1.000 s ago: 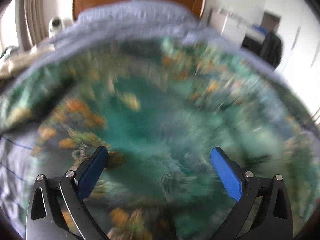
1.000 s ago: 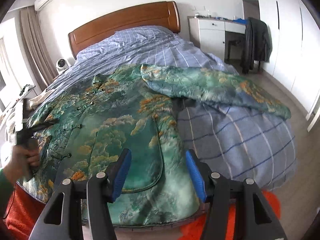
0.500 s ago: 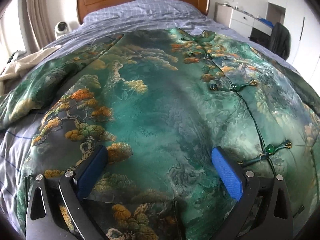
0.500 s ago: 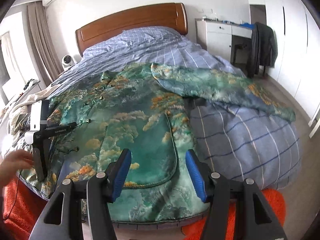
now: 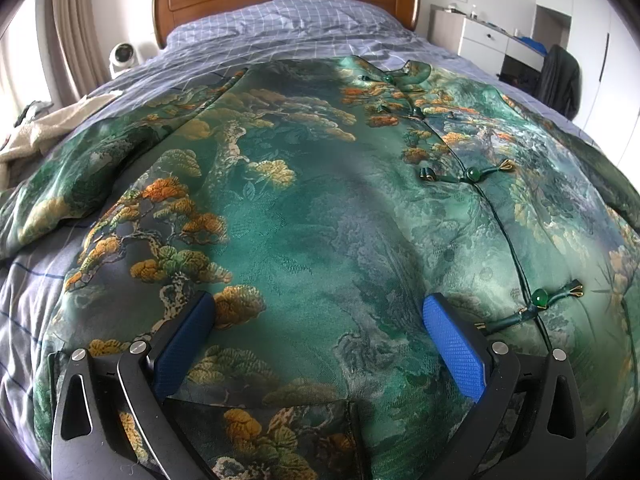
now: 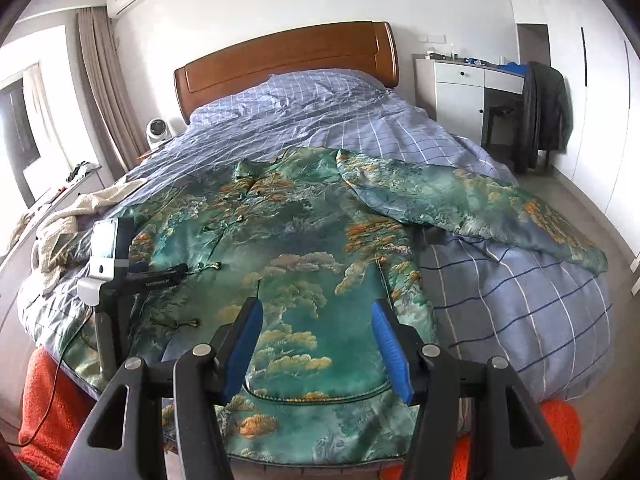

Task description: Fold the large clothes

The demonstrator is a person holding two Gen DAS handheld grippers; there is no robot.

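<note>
A large green brocade jacket [image 6: 304, 248] with orange tree patterns and knot buttons lies face up, spread flat across the foot of the bed. Its right sleeve [image 6: 472, 204] stretches out over the quilt toward the right. My left gripper [image 5: 320, 320] is open and empty, low over the jacket's lower left front, close to the hem. It also shows in the right wrist view [image 6: 120, 268], resting at the jacket's left edge. My right gripper [image 6: 316, 320] is open and empty, above the jacket's hem at the bed's foot.
The bed has a blue checked quilt [image 6: 520, 300] and a wooden headboard [image 6: 288, 64]. A beige cloth [image 6: 72, 220] lies at the bed's left side. An orange rug [image 6: 44, 408] is on the floor. A white cabinet [image 6: 460, 92] and a dark coat on a chair [image 6: 546, 112] stand at the right.
The left gripper has stopped moving and settled low over the jacket; the hand that held it is no longer seen. The right gripper has drawn back a little and risen.
</note>
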